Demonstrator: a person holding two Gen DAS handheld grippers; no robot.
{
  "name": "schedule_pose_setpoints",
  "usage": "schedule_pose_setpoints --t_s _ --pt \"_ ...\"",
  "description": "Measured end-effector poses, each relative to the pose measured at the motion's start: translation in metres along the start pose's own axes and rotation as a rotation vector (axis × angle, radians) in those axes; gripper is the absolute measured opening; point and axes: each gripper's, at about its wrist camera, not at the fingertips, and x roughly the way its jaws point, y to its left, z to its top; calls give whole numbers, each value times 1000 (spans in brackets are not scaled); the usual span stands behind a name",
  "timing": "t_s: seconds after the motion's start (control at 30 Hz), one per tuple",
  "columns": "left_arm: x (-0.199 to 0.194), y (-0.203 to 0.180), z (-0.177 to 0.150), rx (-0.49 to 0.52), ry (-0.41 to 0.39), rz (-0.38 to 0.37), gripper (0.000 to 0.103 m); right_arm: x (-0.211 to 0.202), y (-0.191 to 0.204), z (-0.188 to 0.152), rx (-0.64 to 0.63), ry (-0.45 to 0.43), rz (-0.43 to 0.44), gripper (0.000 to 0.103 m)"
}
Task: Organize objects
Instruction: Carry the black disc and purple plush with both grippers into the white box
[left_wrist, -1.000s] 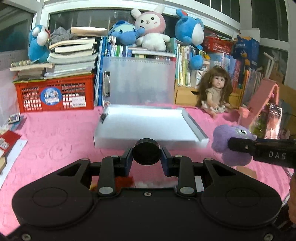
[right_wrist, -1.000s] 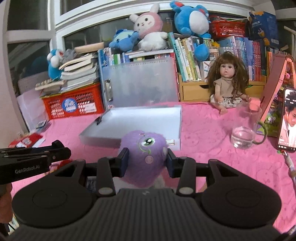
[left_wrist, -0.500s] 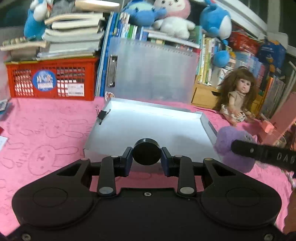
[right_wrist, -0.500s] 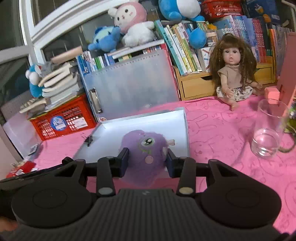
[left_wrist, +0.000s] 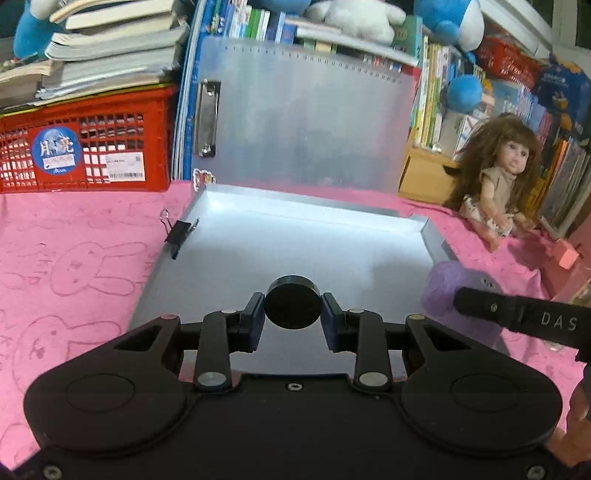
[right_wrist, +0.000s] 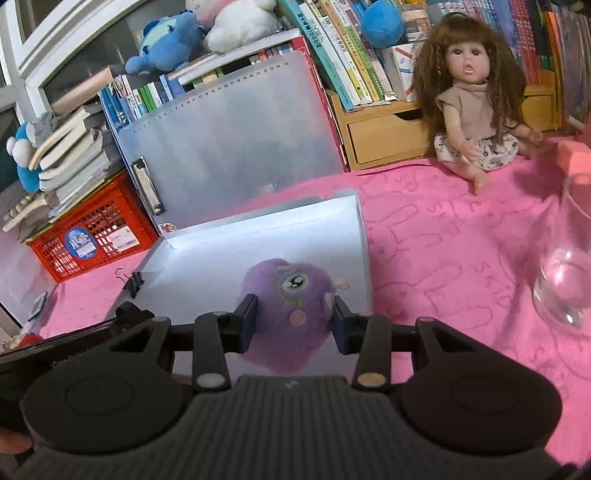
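The left gripper (left_wrist: 292, 316) is clamped on a black round disc (left_wrist: 292, 308), held over the near part of the white tray (left_wrist: 258, 243). The right gripper (right_wrist: 294, 320) squeezes a purple plush toy (right_wrist: 290, 295) over the tray's (right_wrist: 207, 266) near right part. Only the left view shows the plush (left_wrist: 443, 284) from the side, at the tray's right edge; only the right view shows a glass cup (right_wrist: 565, 280) well right of the tray. A black binder clip (left_wrist: 179, 233) is clipped to the tray's left rim. The tray sits on a pink cloth (left_wrist: 74, 240) with rabbit outlines. Behind the tray leans a translucent clipboard (left_wrist: 303, 122), left of it a red crate (left_wrist: 85, 147) under stacked books, right of it a doll (right_wrist: 476, 99) sitting before bookshelves.
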Motion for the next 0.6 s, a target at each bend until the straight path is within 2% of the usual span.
schedule_pose_setpoints --t_s 0.13,0.3,0.6 --pt "30 4 13 -9 65 -6 31 16 -1 12 11 16 -4 46" --pt "52 9 26 -44 76 7 30 35 0 25 10 33 -17 45" --pt "73 2 19 -7 115 28 31 64 -9 15 46 107 -8 45"
